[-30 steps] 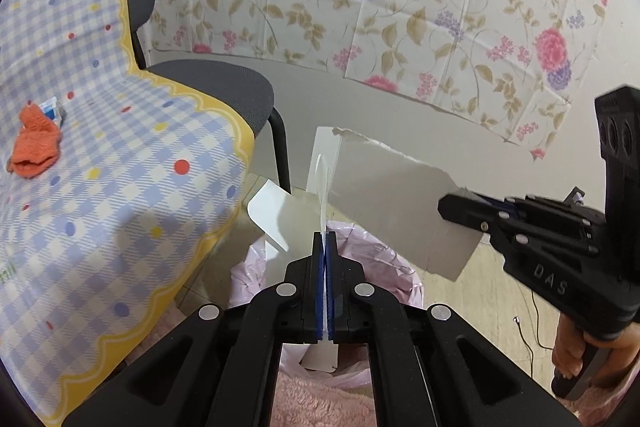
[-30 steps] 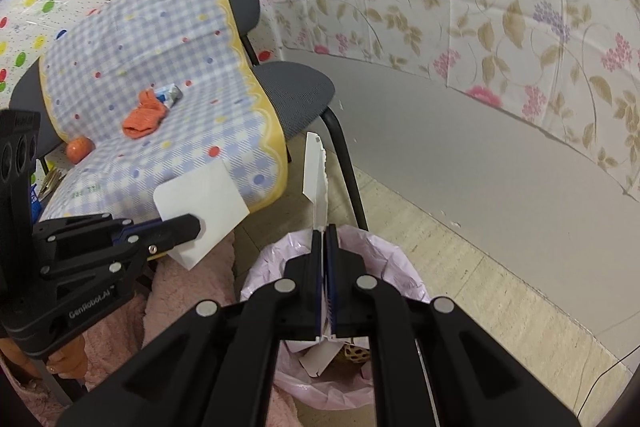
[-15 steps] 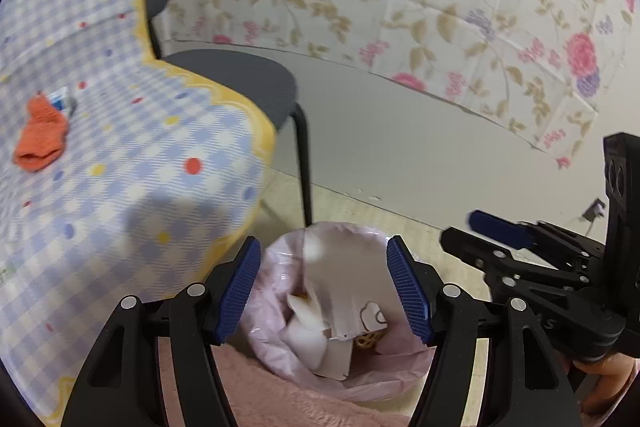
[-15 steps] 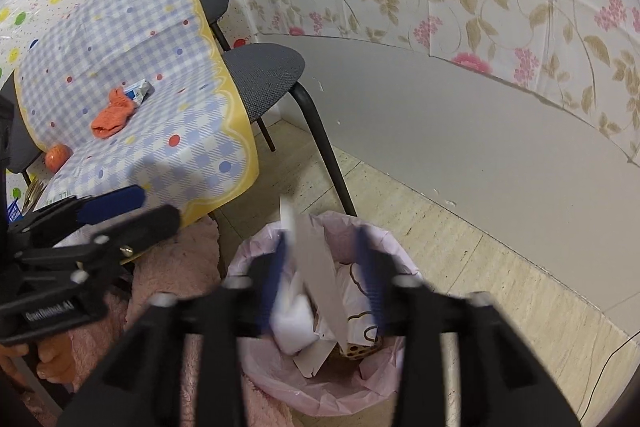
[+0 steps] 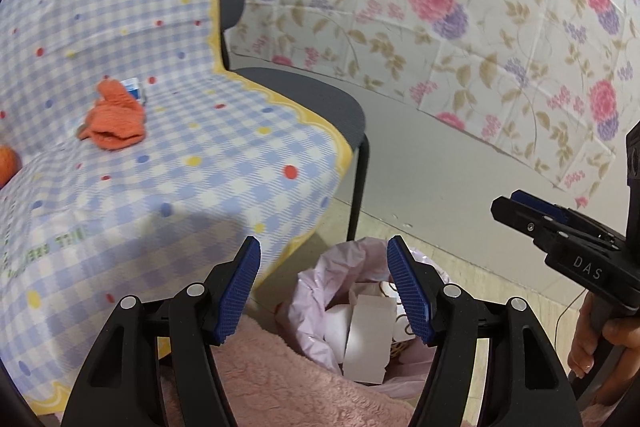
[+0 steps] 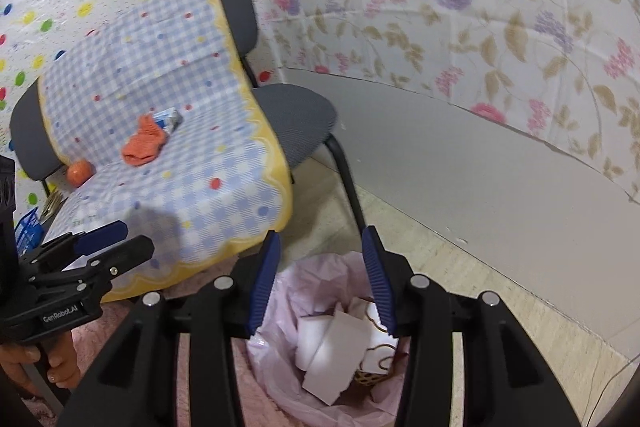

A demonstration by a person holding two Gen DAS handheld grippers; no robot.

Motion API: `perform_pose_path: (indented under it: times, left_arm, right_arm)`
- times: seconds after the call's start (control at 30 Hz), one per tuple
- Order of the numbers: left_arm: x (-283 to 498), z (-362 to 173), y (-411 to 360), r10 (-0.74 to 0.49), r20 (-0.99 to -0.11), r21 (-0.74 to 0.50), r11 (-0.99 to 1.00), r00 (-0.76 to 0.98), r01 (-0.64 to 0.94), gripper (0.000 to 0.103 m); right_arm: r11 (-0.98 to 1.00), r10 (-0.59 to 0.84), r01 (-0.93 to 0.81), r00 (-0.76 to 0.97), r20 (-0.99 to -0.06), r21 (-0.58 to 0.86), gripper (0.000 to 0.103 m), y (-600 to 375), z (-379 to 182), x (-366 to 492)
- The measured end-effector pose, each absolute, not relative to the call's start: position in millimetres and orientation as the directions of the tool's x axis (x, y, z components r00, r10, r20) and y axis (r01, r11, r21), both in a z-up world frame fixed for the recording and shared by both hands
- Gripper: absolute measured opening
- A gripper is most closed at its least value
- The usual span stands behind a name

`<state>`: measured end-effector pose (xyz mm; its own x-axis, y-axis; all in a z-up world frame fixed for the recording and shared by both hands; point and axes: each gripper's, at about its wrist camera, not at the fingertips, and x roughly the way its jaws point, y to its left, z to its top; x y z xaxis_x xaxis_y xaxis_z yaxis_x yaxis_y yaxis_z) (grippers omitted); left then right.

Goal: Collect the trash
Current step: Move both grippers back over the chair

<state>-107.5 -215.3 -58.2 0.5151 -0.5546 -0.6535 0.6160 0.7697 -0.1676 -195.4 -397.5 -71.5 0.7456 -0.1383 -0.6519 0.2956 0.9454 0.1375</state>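
A trash bin lined with a pink bag (image 5: 316, 283) (image 6: 280, 359) stands on the floor by the table corner. White paper pieces (image 5: 366, 337) (image 6: 336, 355) lie inside it. My left gripper (image 5: 324, 285) is open and empty above the bin. My right gripper (image 6: 322, 281) is open and empty above the bin too. The right gripper also shows at the right of the left wrist view (image 5: 532, 217). The left gripper also shows at the left of the right wrist view (image 6: 112, 243).
A table with a blue checked cloth (image 5: 160, 155) (image 6: 180, 163) holds an orange cloth (image 5: 114, 121) (image 6: 144, 143), a small carton (image 6: 168, 119) and an orange ball (image 6: 78, 173). A grey chair (image 5: 312, 99) (image 6: 296, 119) stands beside it. Pink fuzzy fabric (image 5: 288, 383) lies below.
Both grippers were shut on white paper pieces above the bin. Both have opened and the papers have dropped into the bag. Both views have tilted up toward the table.
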Motion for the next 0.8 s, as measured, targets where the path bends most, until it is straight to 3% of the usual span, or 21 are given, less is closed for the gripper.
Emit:
perform_pose_path:
  times: [0.43, 0.8]
  left_arm:
    - [-72.9, -59.5, -138.3, -0.447, -0.642, -0.181, 0.878, 0.623, 0.443, 0.07]
    - [-34.9, -53.4, -84.6, -0.259, -0.683, -0.109, 0.961, 0.683, 0.254, 0.075]
  right_arm:
    - [0.986, -0.035, 0.135, 0.75, -0.66, 0.101, 0.043, -337.1, -64.4, -127.1]
    - [0.995, 0.044, 0.019, 0.792, -0.609, 0.096, 0.048, -303.8, -49.8, -77.7]
